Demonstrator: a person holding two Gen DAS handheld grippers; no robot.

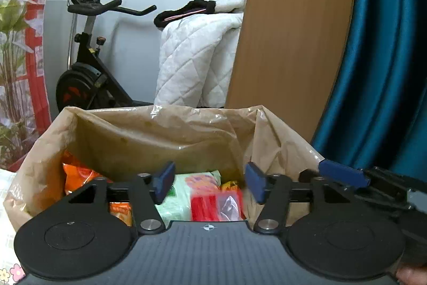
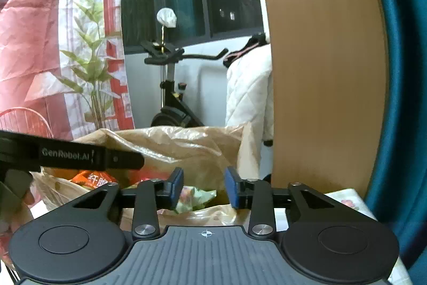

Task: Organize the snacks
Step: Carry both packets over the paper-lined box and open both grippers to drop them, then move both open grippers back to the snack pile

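Observation:
An open brown paper bag (image 1: pixel 138 135) stands in front of me and holds snack packets: an orange one (image 1: pixel 77 175), a light green one (image 1: pixel 181 194) and a red one (image 1: pixel 213 205). My left gripper (image 1: pixel 209 184) is open and empty, hovering over the bag's near rim. My right gripper (image 2: pixel 204 188) is open and empty just right of the bag (image 2: pixel 186 146), above a green packet (image 2: pixel 197 196). An orange packet (image 2: pixel 93 179) shows at the left. The right gripper's blue finger (image 1: pixel 344 172) shows in the left wrist view; the left gripper's body (image 2: pixel 66 154) crosses the right wrist view.
An exercise bike (image 1: pixel 88 58), a white quilt (image 1: pixel 197 55), a wooden panel (image 1: pixel 288 31) and a teal curtain (image 1: pixel 387 58) stand behind the bag. A plant (image 2: pixel 90 71) and a printed backdrop (image 2: pixel 32 31) are at the left. A floral tablecloth (image 2: pixel 347 202) covers the table.

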